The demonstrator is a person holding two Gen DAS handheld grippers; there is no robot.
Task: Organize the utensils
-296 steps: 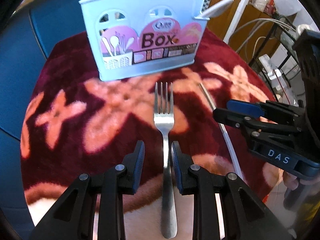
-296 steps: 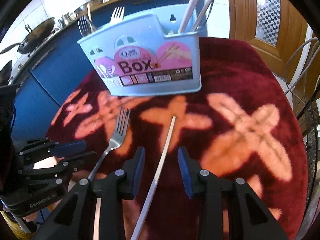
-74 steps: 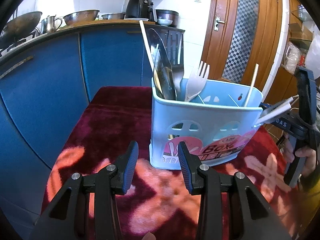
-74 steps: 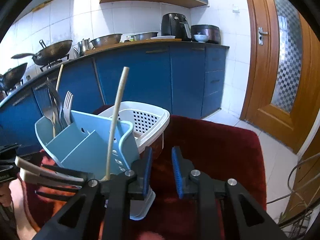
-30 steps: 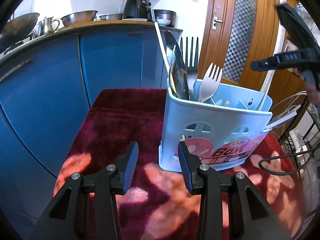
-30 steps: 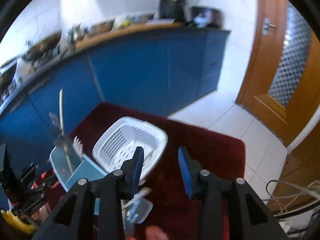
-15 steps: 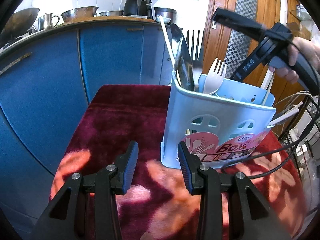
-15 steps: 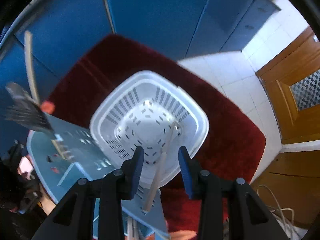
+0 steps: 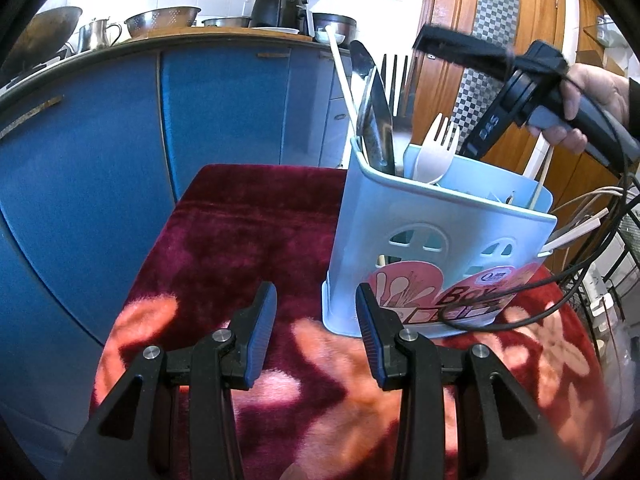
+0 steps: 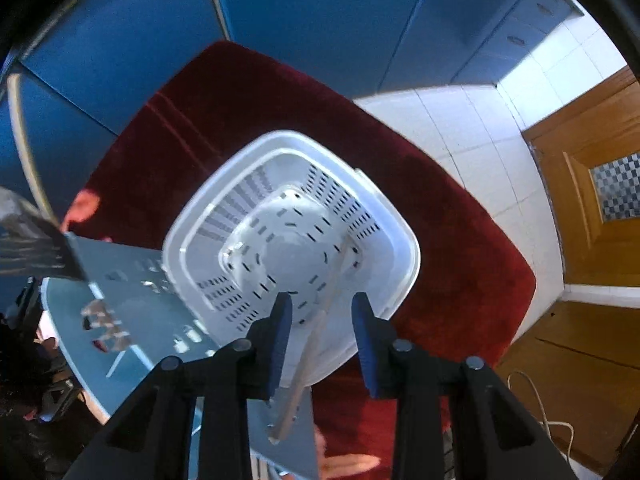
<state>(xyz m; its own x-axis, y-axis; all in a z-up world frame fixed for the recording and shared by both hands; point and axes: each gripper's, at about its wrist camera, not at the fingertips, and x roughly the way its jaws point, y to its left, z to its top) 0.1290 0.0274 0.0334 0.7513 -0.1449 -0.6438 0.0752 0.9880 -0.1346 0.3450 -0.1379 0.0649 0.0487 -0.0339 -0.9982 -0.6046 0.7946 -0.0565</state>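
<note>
A light blue utensil box (image 9: pixel 436 256) stands on the red flowered cloth (image 9: pixel 240 240). It holds a metal fork (image 9: pixel 394 92), a knife, a white plastic fork (image 9: pixel 436 148) and chopsticks. My left gripper (image 9: pixel 316 328) is open and empty, low in front of the box. My right gripper (image 10: pixel 322 328) is open, pointing down above the box and a white slotted basket (image 10: pixel 292 236). A pale chopstick (image 10: pixel 316 332) leans loose between its fingers. The right gripper's body (image 9: pixel 520 92) shows above the box in the left wrist view.
Blue kitchen cabinets (image 9: pixel 100 140) stand behind the table, with pots and an air fryer (image 9: pixel 280 4) on the counter. A wooden door (image 9: pixel 480 60) is at the right. A black cable (image 9: pixel 560 280) hangs across the box front. White floor tiles (image 10: pixel 480 128) lie past the table edge.
My right gripper rose over the box, tipped to look straight down and came closer to the white basket. The chopstick now lies loose. My left gripper barely moved.
</note>
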